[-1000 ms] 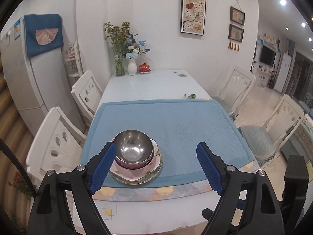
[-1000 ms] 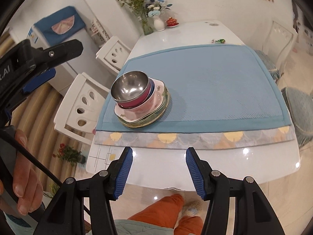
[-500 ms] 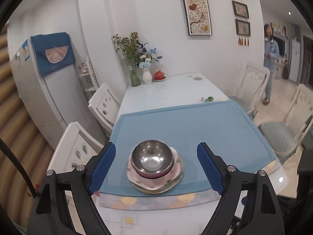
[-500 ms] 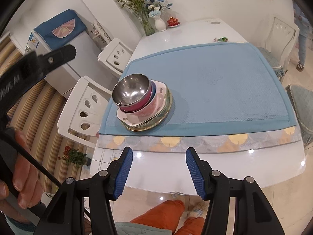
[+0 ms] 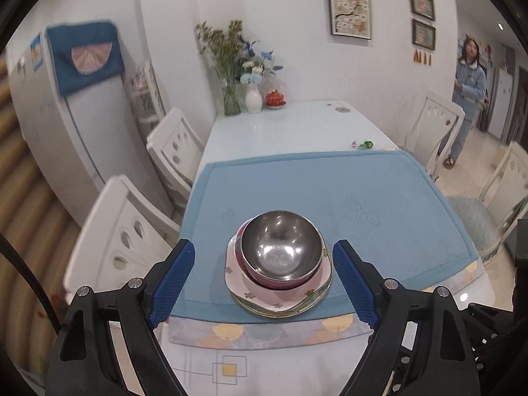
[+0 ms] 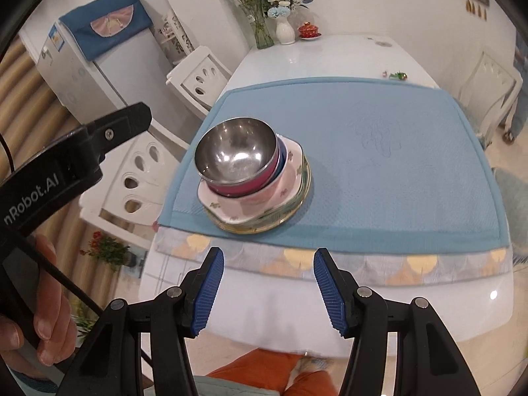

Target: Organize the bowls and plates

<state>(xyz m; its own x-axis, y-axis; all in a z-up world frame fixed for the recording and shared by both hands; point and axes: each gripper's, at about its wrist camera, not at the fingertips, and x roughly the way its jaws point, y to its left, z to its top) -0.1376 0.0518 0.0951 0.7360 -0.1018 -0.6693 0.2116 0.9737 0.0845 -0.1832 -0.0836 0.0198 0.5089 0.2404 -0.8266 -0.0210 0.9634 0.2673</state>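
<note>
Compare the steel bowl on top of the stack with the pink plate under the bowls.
The steel bowl is round, deep and plain shiny metal; the pink plate is shallow, angular-edged and printed with small flowers. The steel bowl sits topmost, nested in coloured bowls, while the pink plate lies below them on a green-rimmed plate. Both belong to one stack on the blue mat.

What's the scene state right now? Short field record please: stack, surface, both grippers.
stack: steel bowl on top, red bowl and blue bowl under it, pink plate, green-rimmed plate at the bottom
surface: blue mat on white table, stack near the mat's front edge
left gripper: open, empty, framing the stack
right gripper: open, empty, short of the table edge
</note>
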